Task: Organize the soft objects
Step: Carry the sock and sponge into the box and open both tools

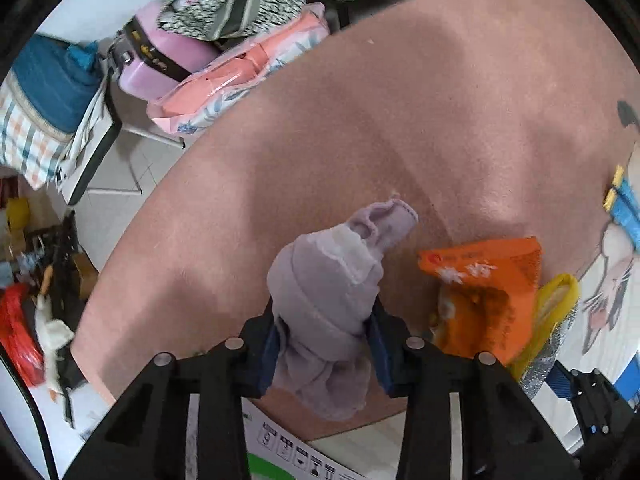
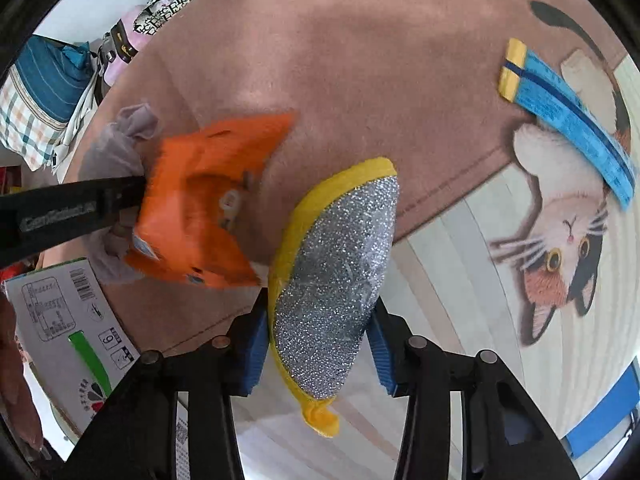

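My left gripper (image 1: 324, 344) is shut on a bundled lilac sock (image 1: 324, 292), held above the pink rug (image 1: 400, 100). My right gripper (image 2: 320, 344) is shut on a silver glitter pad with a yellow rim (image 2: 332, 280). An orange soft pouch (image 1: 484, 292) lies on the rug just right of the lilac sock; in the right wrist view the orange pouch (image 2: 208, 196) sits between the left gripper arm (image 2: 60, 212) and the glitter pad. The glitter pad also shows in the left wrist view (image 1: 552, 316), right of the pouch.
A cardboard box (image 2: 68, 320) lies at the near left. A blue band with a yellow end (image 2: 568, 116) lies on the cat-print mat (image 2: 560, 240). A pink suitcase (image 1: 160, 60), bagged bedding (image 1: 240, 76) and piled clothes (image 1: 240, 4) stand beyond the rug's far left edge.
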`<move>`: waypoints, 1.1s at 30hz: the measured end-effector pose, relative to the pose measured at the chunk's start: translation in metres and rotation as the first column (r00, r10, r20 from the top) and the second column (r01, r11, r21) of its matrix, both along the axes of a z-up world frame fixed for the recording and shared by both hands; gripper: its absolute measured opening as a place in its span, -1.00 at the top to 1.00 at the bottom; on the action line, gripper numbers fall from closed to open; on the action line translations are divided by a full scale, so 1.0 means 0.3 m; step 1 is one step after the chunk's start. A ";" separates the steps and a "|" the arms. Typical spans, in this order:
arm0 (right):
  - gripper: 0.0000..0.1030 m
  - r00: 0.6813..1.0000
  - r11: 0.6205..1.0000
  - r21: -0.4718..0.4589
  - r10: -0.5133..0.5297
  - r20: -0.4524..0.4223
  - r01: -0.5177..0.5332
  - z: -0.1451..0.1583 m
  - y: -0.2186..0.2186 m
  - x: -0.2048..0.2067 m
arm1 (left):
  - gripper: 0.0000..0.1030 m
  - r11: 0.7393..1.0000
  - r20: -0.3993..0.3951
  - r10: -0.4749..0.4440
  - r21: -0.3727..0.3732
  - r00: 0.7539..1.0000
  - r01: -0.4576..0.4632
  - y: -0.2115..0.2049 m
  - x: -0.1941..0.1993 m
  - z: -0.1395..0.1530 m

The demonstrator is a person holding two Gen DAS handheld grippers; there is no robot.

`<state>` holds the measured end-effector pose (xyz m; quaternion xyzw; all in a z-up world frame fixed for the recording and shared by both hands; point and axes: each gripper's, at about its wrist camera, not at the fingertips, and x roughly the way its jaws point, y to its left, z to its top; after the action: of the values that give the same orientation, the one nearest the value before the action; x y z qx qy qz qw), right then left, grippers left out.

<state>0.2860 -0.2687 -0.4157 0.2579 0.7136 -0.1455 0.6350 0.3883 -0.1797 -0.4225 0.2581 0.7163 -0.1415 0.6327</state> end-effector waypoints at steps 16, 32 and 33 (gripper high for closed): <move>0.12 0.935 0.962 0.100 0.219 0.279 -0.255 0.562 0.334 -0.149 | 0.31 0.879 0.159 0.401 -0.343 0.902 -0.330 0.614 -0.344 0.627; 0.12 0.876 0.850 0.243 0.409 0.257 -0.468 0.448 1.108 -0.172 | 0.31 0.660 -0.033 0.724 -0.259 0.690 -0.705 1.371 -0.521 0.480; 0.12 0.882 0.852 0.251 0.402 0.247 -0.459 0.425 1.130 -0.167 | 0.31 0.654 -0.056 0.727 -0.248 0.685 -0.714 1.386 -0.514 0.450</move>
<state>0.2359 0.0704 -0.2882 0.1971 0.7047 0.1366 0.6678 0.2342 0.2361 -0.2875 -0.1253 0.7202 0.0381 0.6812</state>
